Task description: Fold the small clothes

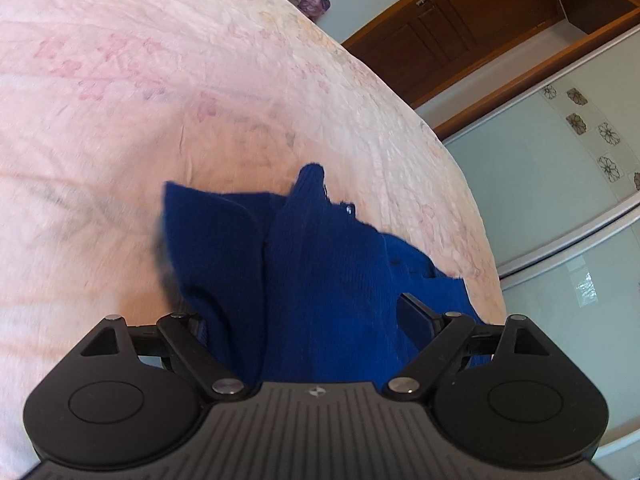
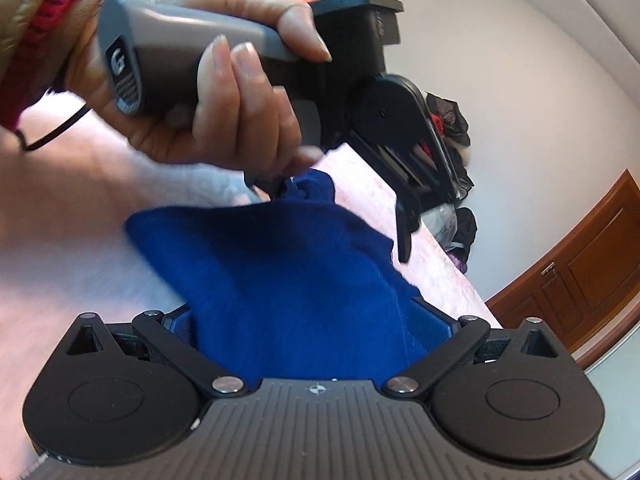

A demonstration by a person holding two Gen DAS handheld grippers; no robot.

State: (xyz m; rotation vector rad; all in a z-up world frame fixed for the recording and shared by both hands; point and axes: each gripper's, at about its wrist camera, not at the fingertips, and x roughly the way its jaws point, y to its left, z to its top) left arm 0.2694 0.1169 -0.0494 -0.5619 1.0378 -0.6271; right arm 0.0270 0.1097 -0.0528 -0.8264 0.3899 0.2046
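Blue knitted garment (image 1: 320,264) lies bunched near the side edge of the bed, on the pale pink floral bedspread (image 1: 160,100), and part of it seems raised off the bedspread and draped into both grippers. The left hand-held gripper (image 1: 308,320) has its jaws standing wide, with the blue knit filling the space between them; one black finger (image 1: 416,312) shows beside the cloth, but I cannot tell if the pads really press on it or if the fabric only hangs there. From the right wrist view, the right hand-held gripper (image 2: 312,328) also looks wide, with the garment between its blue-padded fingers (image 2: 432,328) — whether it grips is not clear either. Beyond the garment in that view, a person's hand (image 2: 208,92) with a red knitted cuff (image 2: 52,4) holds the handle of the left gripper just above the cloth.

Risks, as I judge them: the thick bunch may slip out of wide jaws if neither pad bites, so the fold would collapse. The garment is close to the bed edge — a pull toward that side could drag it off to the floor. The layers are also twisted together, so a gripper may catch two layers and fold crookedly.
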